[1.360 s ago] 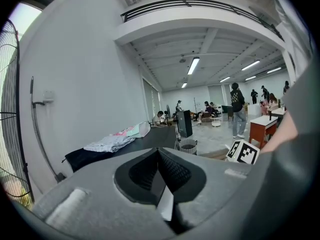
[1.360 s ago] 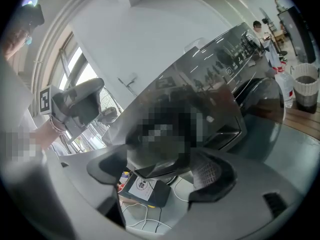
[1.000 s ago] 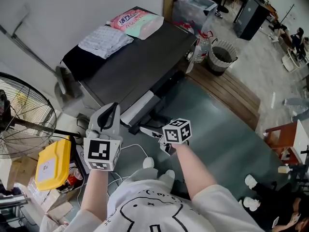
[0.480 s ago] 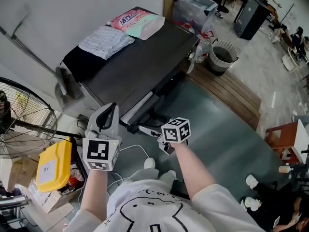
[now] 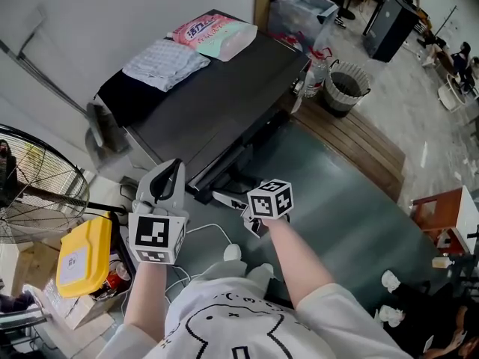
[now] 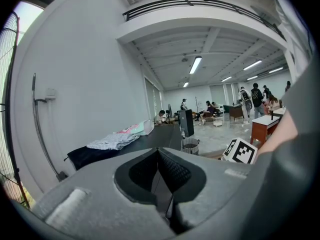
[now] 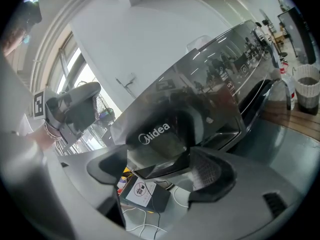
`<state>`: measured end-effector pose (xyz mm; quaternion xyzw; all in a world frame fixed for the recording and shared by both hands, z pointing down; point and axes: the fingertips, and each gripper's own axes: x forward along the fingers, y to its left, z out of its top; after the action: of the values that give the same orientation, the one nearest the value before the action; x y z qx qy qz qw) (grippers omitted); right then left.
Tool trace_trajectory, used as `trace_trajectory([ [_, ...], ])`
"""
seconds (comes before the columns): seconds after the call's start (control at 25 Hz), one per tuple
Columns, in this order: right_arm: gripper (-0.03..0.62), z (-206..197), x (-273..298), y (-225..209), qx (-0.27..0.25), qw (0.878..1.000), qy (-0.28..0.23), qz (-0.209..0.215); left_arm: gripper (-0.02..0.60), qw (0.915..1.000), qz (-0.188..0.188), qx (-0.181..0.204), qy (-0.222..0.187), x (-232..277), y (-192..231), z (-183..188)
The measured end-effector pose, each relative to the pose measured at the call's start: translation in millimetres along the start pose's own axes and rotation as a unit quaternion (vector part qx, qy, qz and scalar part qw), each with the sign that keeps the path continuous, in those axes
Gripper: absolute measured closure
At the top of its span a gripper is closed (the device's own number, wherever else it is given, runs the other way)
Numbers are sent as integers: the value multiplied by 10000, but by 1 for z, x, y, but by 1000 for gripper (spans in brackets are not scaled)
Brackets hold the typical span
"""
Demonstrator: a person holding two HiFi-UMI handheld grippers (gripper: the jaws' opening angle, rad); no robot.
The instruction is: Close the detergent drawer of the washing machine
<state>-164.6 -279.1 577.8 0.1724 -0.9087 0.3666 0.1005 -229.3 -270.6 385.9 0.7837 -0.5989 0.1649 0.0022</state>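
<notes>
Detergent drawer [image 7: 156, 134] sat almost flush in the front of the dark washing machine [image 5: 217, 103], at its top edge; the right gripper [image 7: 160, 170] was at it with jaws apart, the drawer's lower edge between them; whether they touched it was unclear; the left gripper [image 5: 166, 176] hung nearby, off the machine, jaws together on nothing; a folded cloth [image 5: 165, 60] lay on the machine's top.

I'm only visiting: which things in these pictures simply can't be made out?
Head view: the dark grey washing machine's front, hidden beneath its own top.
Head view: whether the detergent drawer is fully in, covered by the right gripper.
Head view: print on the pink package, too small.
Left gripper view: anything low, blocked by the left gripper's body.
</notes>
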Motion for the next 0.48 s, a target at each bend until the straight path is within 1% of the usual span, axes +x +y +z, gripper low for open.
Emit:
trace_trajectory([
  [0.28,204,7,13,-3,-6,10000,27,-30,568,10000,55,-28,38,4,7,-3],
  [0.48,204,11,21,-4,-8,10000,87,-13,568,9998,128,-127,56,5,15,-7],
])
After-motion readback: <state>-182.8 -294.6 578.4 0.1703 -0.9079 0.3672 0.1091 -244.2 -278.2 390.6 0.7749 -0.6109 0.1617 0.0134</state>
